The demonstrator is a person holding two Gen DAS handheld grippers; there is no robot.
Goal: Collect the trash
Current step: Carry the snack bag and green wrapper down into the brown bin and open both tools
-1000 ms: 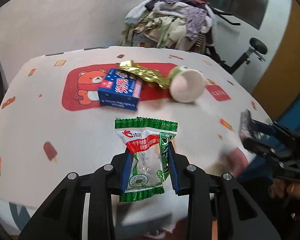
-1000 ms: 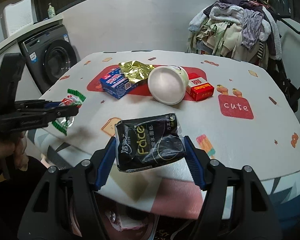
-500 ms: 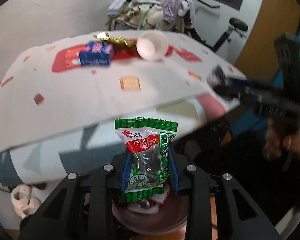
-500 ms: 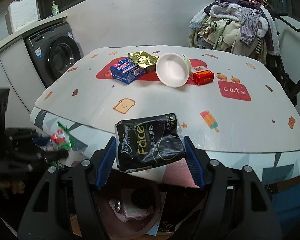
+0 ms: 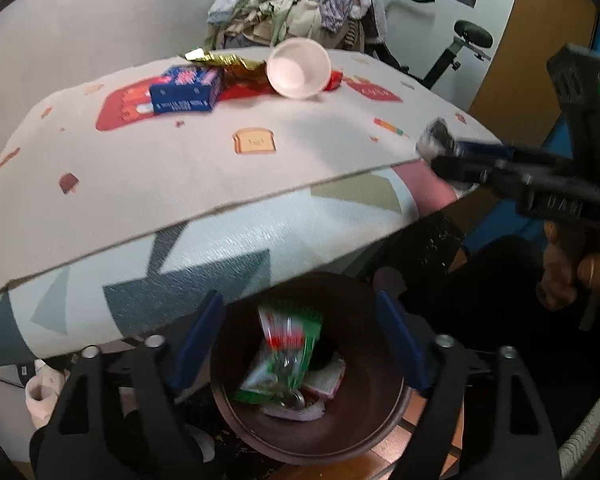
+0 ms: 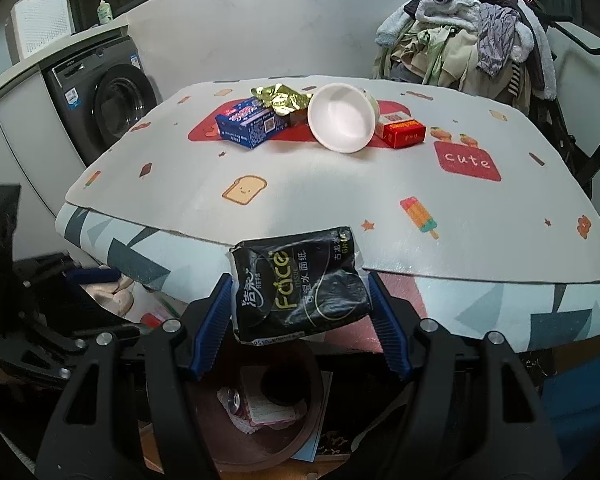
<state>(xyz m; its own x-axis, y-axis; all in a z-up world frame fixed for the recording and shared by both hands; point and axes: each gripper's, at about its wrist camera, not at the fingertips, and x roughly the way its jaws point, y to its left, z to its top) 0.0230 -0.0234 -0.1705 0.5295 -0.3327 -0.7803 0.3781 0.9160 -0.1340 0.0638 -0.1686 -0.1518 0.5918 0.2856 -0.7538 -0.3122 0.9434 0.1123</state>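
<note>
My left gripper [image 5: 300, 344] is open above the brown trash bin [image 5: 364, 436]. The green snack packet [image 5: 290, 344] is loose between its fingers, blurred, over the trash inside the bin. My right gripper [image 6: 300, 316] is shut on a black tissue pack [image 6: 298, 284] and holds it over the bin [image 6: 260, 436] in front of the table edge. On the table [image 6: 340, 192] lie a blue box [image 6: 250, 124], a gold wrapper [image 6: 280, 98], a white paper cup [image 6: 342, 118] on its side and a red box [image 6: 404, 134].
A patterned cloth hangs over the table's near edge [image 5: 204, 248]. A washing machine [image 6: 112, 108] stands at the left, a clothes pile [image 6: 468, 40] behind the table. The right gripper also shows in the left wrist view [image 5: 540, 184].
My left gripper opened and let go of the green packet, which is dropping into the bin. Both grippers moved down from the table to the bin; the right still holds the tissue pack.
</note>
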